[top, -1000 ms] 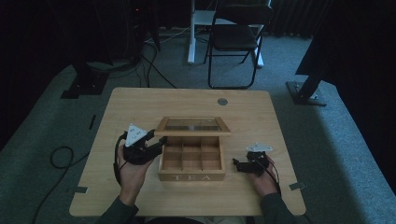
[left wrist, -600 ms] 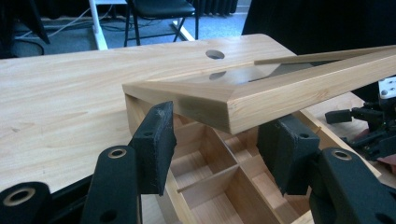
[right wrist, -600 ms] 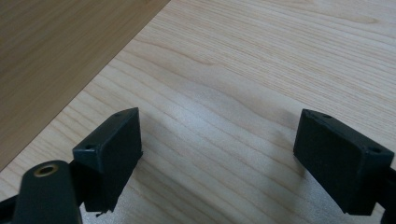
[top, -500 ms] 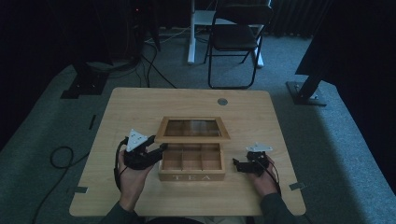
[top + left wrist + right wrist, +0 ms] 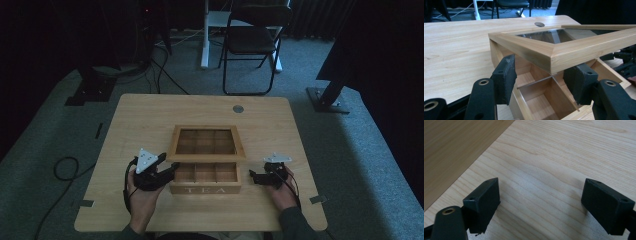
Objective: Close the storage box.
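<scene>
Now the tea box (image 5: 205,176) is seen mid-table, its glass lid (image 5: 205,142) raised.
The left gripper (image 5: 170,170) has just been opening, jaws straddling the box's left corner, nothing clamped; the right gripper (image 5: 254,177) is held open over bare table (image 5: 150,115).

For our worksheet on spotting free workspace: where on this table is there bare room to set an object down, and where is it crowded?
Free: the table's far strip between the back edge and the tea box's lid, apart from a round grommet, and both side margins. Crowded: the near edge, where the left tool and right tool flank the tea box.
</scene>
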`<state>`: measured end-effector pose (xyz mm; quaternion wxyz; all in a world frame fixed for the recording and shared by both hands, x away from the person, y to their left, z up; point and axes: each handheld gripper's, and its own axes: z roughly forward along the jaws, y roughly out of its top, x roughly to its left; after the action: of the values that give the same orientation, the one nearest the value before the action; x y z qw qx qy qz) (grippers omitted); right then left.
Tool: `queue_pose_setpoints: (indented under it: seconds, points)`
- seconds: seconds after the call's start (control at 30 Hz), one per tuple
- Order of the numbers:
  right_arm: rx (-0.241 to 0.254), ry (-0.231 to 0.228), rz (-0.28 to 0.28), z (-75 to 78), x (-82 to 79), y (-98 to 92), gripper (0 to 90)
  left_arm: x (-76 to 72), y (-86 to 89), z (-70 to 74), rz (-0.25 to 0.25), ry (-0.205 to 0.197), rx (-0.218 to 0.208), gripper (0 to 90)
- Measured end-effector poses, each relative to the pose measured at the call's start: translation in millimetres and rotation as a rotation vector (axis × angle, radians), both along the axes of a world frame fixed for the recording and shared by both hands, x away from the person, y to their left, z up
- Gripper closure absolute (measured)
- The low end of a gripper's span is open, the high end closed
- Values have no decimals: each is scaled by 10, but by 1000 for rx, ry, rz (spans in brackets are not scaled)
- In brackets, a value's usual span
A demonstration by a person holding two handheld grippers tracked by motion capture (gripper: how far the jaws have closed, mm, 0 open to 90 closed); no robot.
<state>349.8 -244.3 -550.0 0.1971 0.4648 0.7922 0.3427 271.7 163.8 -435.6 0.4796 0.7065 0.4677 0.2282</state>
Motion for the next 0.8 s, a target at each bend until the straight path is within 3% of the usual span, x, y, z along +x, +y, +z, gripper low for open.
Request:
queue_pose_setpoints:
  seconds: [0.43,0.8]
  points:
    - [0,-1,1,0,0,0,149,-127,11,-188,15,-28,-2,435]
    - [-2,-1,2,0,0,-1,148,-192,2,-314,14,-5,34,434]
